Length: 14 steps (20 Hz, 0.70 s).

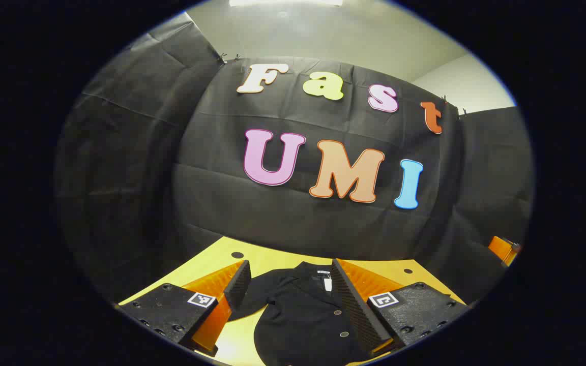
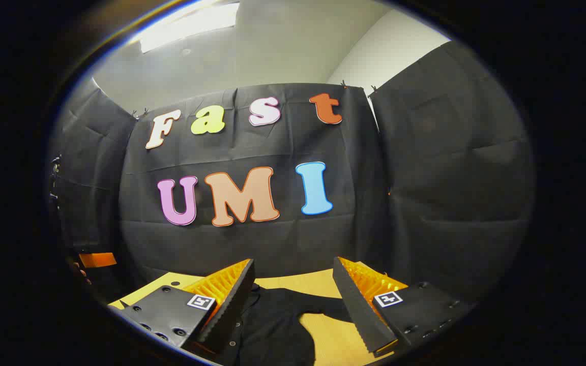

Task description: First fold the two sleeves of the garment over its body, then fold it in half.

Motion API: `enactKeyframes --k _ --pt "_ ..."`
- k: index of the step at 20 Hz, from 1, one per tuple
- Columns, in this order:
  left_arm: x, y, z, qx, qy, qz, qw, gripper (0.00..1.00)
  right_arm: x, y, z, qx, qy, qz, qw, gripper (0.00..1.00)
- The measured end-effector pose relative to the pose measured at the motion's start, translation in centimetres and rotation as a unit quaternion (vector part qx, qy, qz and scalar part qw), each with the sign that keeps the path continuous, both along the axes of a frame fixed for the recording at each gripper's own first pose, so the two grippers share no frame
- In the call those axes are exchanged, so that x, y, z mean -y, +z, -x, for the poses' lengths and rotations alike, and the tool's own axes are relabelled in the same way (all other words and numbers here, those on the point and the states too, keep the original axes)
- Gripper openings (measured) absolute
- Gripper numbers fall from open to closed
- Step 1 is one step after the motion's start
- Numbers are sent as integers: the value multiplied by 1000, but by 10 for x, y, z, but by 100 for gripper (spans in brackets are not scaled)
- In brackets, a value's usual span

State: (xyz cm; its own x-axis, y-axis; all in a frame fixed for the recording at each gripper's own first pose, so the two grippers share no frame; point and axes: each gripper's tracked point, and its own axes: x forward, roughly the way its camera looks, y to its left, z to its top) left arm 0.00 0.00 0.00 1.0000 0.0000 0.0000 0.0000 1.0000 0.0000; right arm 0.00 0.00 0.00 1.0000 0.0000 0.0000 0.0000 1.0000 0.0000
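Observation:
A black buttoned garment (image 1: 300,317) lies flat on the yellow table (image 1: 272,259), its collar with a white tag toward the booth wall. My left gripper (image 1: 289,269) hangs open above the collar area, with cloth showing between its fingers and nothing held. In the right gripper view the garment (image 2: 272,325) shows a short sleeve stretched out to the right across the table (image 2: 333,338). My right gripper (image 2: 293,269) stands open above that sleeve side, its fingers wide apart and holding nothing. The other gripper (image 1: 502,249) shows partly at the right edge of the left gripper view.
The black cloth wall stands close behind the table's far edge. A small dark hole (image 1: 237,254) marks the tabletop at the far left. In the right gripper view, a hand with an orange gripper part (image 2: 97,260) shows at the left edge.

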Motion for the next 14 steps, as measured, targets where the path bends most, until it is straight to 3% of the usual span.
enactKeyframes --k 6,14 --pt "2 -6 8 -11 -1 -6 1000 93 8 -7 4 -14 -3 -25 1000 97" --pt "-3 -3 12 -4 8 5 1000 93 18 -12 5 -23 -17 -15 999 97"
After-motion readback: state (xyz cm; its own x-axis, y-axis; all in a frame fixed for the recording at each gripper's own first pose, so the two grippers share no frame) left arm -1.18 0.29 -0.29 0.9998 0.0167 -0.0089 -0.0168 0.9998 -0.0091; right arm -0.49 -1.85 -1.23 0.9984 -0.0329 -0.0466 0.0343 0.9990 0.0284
